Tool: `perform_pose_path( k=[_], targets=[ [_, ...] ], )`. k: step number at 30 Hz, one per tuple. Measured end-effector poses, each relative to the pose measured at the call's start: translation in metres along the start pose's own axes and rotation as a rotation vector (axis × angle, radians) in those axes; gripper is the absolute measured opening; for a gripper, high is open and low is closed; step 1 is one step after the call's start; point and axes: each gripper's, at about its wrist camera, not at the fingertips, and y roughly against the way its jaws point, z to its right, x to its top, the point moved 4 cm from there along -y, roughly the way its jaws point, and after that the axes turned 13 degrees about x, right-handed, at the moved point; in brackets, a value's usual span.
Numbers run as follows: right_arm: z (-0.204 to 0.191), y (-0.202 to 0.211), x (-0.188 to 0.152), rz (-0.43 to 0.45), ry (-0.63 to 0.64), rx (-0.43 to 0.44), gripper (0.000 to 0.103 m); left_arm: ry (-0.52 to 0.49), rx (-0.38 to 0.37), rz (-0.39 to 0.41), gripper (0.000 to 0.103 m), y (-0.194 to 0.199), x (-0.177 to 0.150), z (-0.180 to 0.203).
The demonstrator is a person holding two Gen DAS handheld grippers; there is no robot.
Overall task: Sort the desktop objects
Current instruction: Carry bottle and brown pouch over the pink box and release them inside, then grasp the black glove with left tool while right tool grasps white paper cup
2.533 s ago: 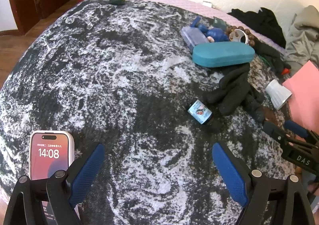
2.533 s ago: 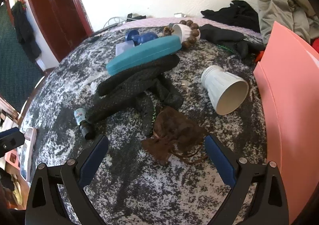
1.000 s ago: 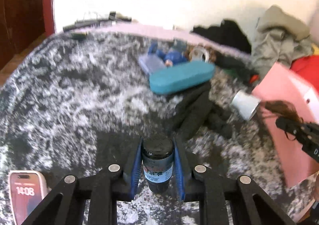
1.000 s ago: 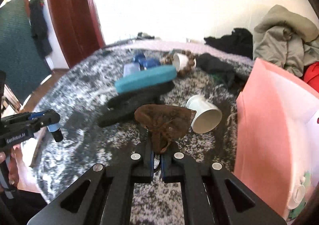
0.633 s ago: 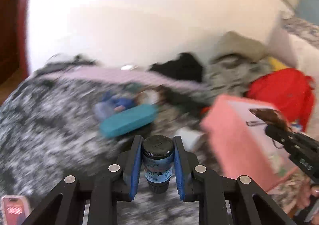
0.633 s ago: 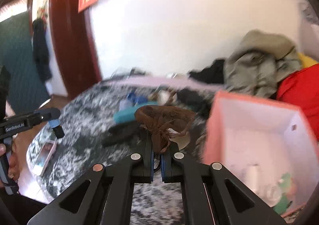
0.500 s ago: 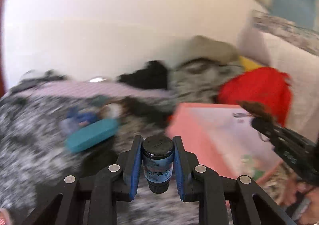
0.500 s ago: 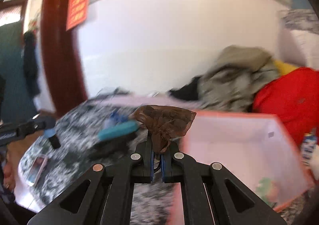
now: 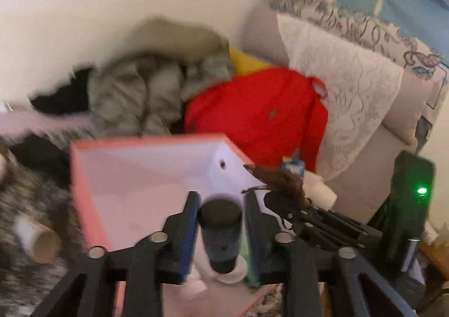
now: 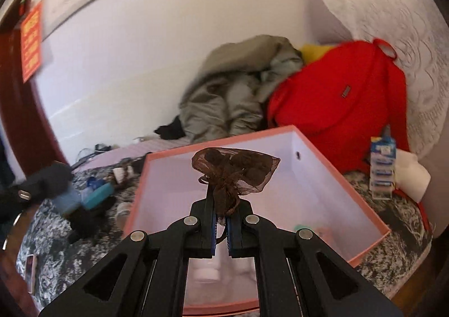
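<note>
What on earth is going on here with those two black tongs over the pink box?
A person is tidying a cluttered table with a pair of tongs in each hand. The left tongs are opening over the pink box, and the small dark bottle sits loose between them, about to drop in. The right tongs are starting to open too, with the brown mesh pouch still caught between them above the box.

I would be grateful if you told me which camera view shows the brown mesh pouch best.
The right wrist view: the brown mesh pouch sits centred and sharp between the opening right claw, over the pink box. The left wrist view shows it only small and blurred at the right, side-on.
</note>
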Motion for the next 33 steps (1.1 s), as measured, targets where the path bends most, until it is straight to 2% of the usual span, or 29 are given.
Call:
perform_pose_path(
  k=[1,2,3,4,6,10,12,14,19,24,27,28,30,33],
  targets=[
    [0.008,-0.002,0.0,-0.011,-0.015,-0.008,0.024,0.031,0.021,-0.016,0.084,-0.008,-0.002,-0.005],
    [0.019,-0.005,-0.001,-0.029,-0.046,-0.033,0.038,0.06,0.038,-0.025,0.085,-0.013,-0.003,-0.012],
    [0.026,-0.006,-0.003,-0.027,-0.076,-0.051,0.078,0.082,0.047,-0.022,0.085,-0.012,-0.004,-0.02],
    [0.033,-0.007,-0.004,-0.021,-0.106,-0.068,0.096,0.095,0.052,-0.019,0.085,-0.008,-0.004,-0.027],
    [0.039,-0.003,-0.002,0.011,-0.146,-0.053,0.095,0.112,0.097,-0.002,0.085,0.003,-0.004,-0.044],
    [0.025,-0.002,0.004,0.075,-0.12,-0.038,0.096,0.132,0.227,0.039,0.088,0.03,-0.005,-0.086],
    [0.004,-0.009,0.003,0.078,-0.086,0.0,0.095,0.123,0.331,0.032,0.088,0.041,-0.011,-0.116],
    [-0.021,-0.017,0.003,0.073,-0.041,0.042,0.095,0.12,0.397,0.012,0.088,0.05,-0.017,-0.144],
    [-0.098,-0.035,-0.012,0.051,0.095,0.179,0.096,0.164,0.436,-0.068,0.088,0.061,-0.037,-0.225],
    [-0.183,-0.071,-0.05,-0.043,0.255,0.281,0.096,0.237,0.478,-0.157,0.088,0.058,-0.061,-0.283],
    [-0.216,-0.101,-0.071,-0.121,0.323,0.282,0.096,0.229,0.476,-0.204,0.088,0.043,-0.071,-0.293],
    [-0.224,-0.115,-0.079,-0.151,0.346,0.254,0.096,0.22,0.476,-0.222,0.088,0.037,-0.074,-0.294],
    [-0.229,-0.141,-0.092,-0.201,0.363,0.207,0.095,0.207,0.475,-0.255,0.088,0.022,-0.079,-0.297],
    [-0.221,-0.18,-0.103,-0.294,0.325,0.173,0.092,0.189,0.472,-0.298,0.088,0.002,-0.086,-0.3]
  ],
)
